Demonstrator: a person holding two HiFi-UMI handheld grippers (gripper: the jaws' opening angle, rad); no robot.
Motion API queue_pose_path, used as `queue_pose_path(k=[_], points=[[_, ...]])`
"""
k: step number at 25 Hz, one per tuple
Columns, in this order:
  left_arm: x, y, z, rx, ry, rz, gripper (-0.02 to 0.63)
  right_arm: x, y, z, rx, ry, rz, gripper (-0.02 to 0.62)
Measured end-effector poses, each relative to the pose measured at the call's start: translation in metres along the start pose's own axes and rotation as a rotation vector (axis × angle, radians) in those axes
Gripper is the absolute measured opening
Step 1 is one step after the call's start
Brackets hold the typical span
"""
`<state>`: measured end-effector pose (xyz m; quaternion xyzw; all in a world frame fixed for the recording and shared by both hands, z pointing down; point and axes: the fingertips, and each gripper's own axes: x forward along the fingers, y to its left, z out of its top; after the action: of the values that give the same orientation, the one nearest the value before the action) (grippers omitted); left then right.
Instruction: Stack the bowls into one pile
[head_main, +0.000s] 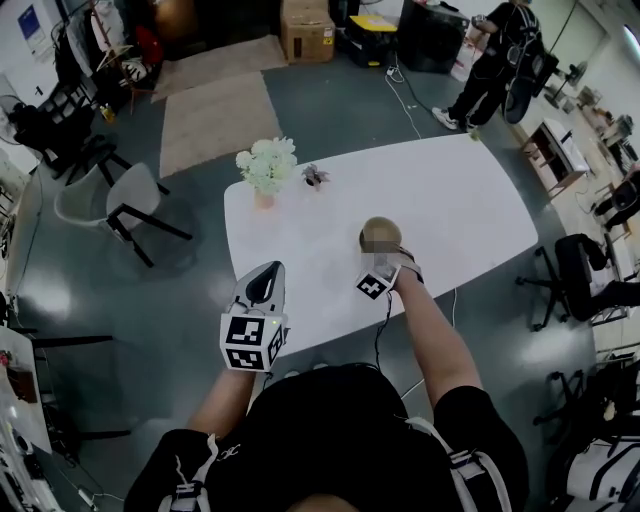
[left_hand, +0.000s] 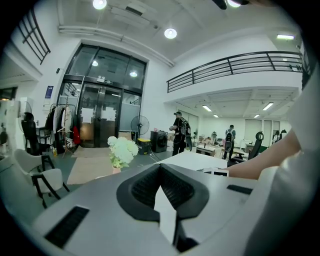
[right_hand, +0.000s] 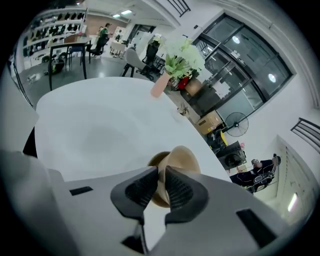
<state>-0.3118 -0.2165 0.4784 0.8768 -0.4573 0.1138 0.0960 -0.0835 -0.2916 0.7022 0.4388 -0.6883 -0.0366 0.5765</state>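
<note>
white table (head_main: 470, 210) is seen with flowers (head_main: 267, 165) at far left. left gripper (head_main: 268, 272) is held over near edge, jaws brought together, nothing between them. tan bowl (right_hand: 182, 157) is found near table middle, rim pinched in narrow jaws of right gripper (right_hand: 161, 172). second bowl beneath: not resolved. step judged: bowl being set on pile. next: rim to be released, gripper lifted clear.

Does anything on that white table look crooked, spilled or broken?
Only the tan bowl: it looks tilted, its rim pinched between the fingers of the right gripper, not flat on the table. The flowers stand upright and nothing looks spilled.
</note>
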Motion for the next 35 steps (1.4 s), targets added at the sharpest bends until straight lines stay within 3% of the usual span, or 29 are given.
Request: queue_pose_path(k=[9,13,15,19,22,26,30,35], points=[[-0.003,0.01,-0.002,0.003,0.002,0.028,0.014,0.02,0.014,-0.008,0.089,0.002,0.088,0.071],[-0.001,0.007,0.0,0.004,0.002,0.023,0.014,0.011,0.007,-0.001,0.244,-0.062,0.178,0.189],[0.002,0.006,0.001,0.002,0.0,0.019,0.014,0.002,-0.001,0.004,0.299,-0.104,0.178,0.189],[0.006,0.001,0.006,0.003,-0.014,0.003,0.014,-0.033,-0.033,0.024,0.47,-0.288,0.082,0.159],[0.011,-0.004,0.011,0.006,-0.025,-0.014,0.014,-0.078,-0.072,0.037,0.687,-0.483,-0.07,0.096],[0.014,-0.014,0.015,0.014,-0.038,-0.039,0.014,-0.155,-0.104,0.049,0.81,-0.699,-0.25,0.017],[0.016,-0.027,0.023,0.023,-0.054,-0.063,0.014,-0.22,-0.114,0.053,0.897,-0.826,-0.284,0.015],[0.013,-0.041,0.024,0.035,-0.067,-0.081,0.014,-0.261,-0.09,0.043,0.928,-0.855,-0.313,0.014]])
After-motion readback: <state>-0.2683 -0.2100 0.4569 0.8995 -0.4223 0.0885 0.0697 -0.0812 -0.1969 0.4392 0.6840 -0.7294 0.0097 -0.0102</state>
